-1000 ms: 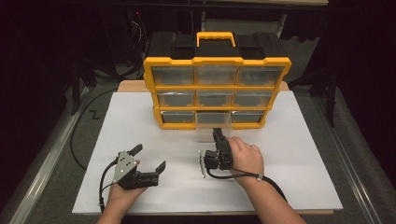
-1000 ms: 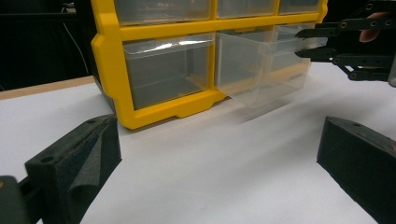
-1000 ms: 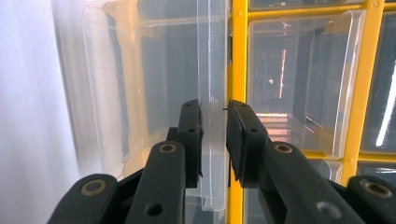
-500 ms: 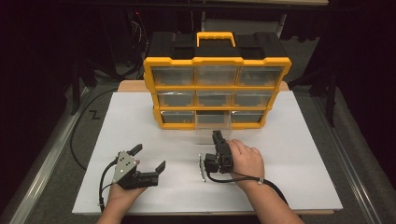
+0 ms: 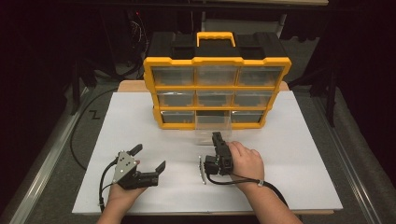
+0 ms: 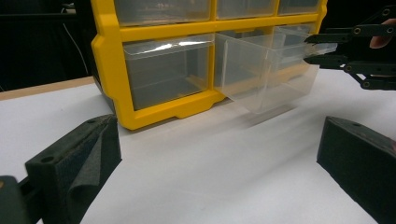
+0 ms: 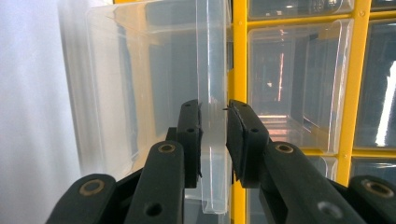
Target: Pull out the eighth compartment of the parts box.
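While the right gripper (image 7: 214,135) pinched the clear drawer (image 5: 213,127), its fingers clamped on the front lip, the drawer sat partly out of the organizer (image 5: 217,79); full removal remained. Left gripper (image 5: 148,158) idled, fingers spread.

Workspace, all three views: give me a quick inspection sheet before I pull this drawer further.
Surface: white table top, flat, on a wooden board.
Job's things: yellow organizer standing upright; clear drawer, bottom row middle, partly pulled out; the other drawers sit in.
Clutter: nothing seen.
Grippers: right tool shut on the drawer's front lip; left tool open, resting on the table top, apart from the organizer.
Cables: right cable trails back along the forearm; left cable loops beside the hand; a black cable lies off the left edge.
Surroundings: dark, with grey floor and stand legs.
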Demonstrator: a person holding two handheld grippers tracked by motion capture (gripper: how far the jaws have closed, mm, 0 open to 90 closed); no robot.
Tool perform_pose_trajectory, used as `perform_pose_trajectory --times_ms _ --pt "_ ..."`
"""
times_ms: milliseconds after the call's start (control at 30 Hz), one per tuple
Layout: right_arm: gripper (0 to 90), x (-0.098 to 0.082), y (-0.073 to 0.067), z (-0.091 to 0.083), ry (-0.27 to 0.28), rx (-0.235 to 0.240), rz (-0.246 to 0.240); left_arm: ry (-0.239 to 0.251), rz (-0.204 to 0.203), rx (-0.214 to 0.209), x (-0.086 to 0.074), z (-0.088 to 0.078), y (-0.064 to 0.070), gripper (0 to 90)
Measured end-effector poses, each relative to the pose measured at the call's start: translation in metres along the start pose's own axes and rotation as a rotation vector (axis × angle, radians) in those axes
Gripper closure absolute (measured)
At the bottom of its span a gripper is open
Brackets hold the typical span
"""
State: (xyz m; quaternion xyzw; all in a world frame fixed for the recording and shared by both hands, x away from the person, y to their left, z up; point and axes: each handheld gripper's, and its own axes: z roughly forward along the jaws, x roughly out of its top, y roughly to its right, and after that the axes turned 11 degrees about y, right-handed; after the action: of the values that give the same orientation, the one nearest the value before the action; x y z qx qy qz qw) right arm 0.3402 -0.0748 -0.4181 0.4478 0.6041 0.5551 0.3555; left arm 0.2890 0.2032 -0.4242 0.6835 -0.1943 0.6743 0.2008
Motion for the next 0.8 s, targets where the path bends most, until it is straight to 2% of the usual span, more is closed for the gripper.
perform_pose_trajectory --times_ms 200,300,400,533,800 --pt "76.8 0.000 -0.002 -0.001 -0.003 -0.003 0.009 0.002 -0.001 0.000 0.000 0.000 0.000 0.3" --pt "69.7 0.001 0.000 -0.001 0.000 0.006 0.014 0.002 -0.001 -0.001 0.000 0.000 0.000 0.3" --pt "65.2 0.001 0.003 -0.003 0.010 0.000 0.028 0.001 -0.002 0.000 0.000 0.000 -0.001 0.3" --pt "60.6 0.000 0.007 -0.009 0.017 0.017 0.032 -0.002 0.002 -0.002 0.000 0.000 0.000 0.3" --pt "52.6 -0.011 0.000 -0.025 0.028 0.036 0.030 0.000 0.002 -0.001 0.000 -0.001 0.001 0.3"
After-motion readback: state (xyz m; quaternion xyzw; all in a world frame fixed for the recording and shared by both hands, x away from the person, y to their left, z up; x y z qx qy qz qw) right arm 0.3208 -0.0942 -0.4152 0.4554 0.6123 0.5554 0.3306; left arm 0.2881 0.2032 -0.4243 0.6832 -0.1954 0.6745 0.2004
